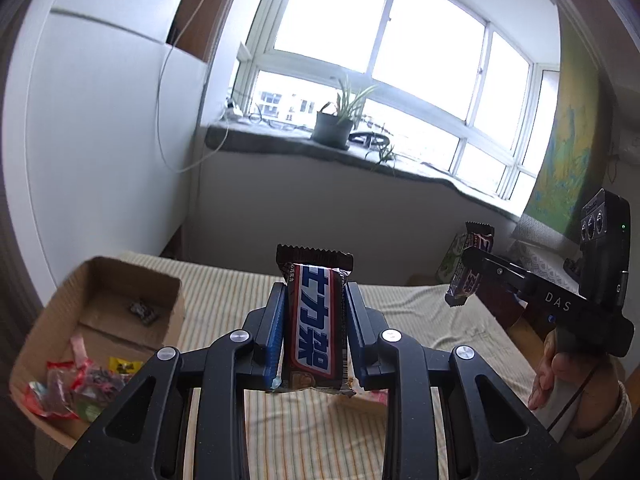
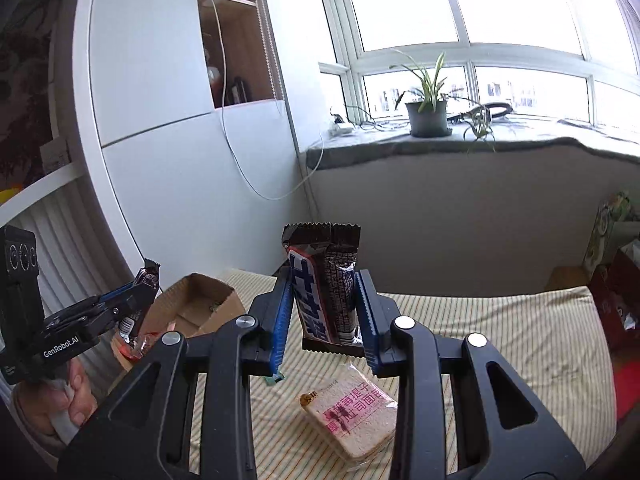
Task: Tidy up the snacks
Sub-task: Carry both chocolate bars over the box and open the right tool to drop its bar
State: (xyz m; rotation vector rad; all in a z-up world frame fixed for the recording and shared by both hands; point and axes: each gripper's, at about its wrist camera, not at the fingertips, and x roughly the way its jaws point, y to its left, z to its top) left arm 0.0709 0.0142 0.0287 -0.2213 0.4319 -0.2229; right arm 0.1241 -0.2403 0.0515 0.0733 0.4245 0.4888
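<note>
Both hands are carrying a snack above the striped cloth-covered bench (image 2: 500, 332). The left gripper (image 1: 316, 320) is clamping its blue-padded jaws nearly shut on a dark brown chocolate bar with a blue-and-white label (image 1: 314, 320), held upright at the centre of the left wrist view. The right gripper (image 2: 326, 308) is pinching a second dark brown chocolate bar (image 2: 324, 292), also upright but twisted so its seam side is showing, with the jaws a little wider apart.

The open brown cardboard box (image 1: 120, 280) is sitting at the lower left of the left wrist view, already holding bright red and yellow wrapped sweets (image 1: 76, 384) in its near compartment and one small dark item farther back. A clear-wrapped slice of bread with pink print (image 2: 348, 416) is lying on the cloth at the lower centre of the right wrist view.

To do this well, each bar should probably be carried over the box one at a time, lowered inside the walls, then released. The twisted bar looks likelier to slip, so it wants a steady hand.
</note>
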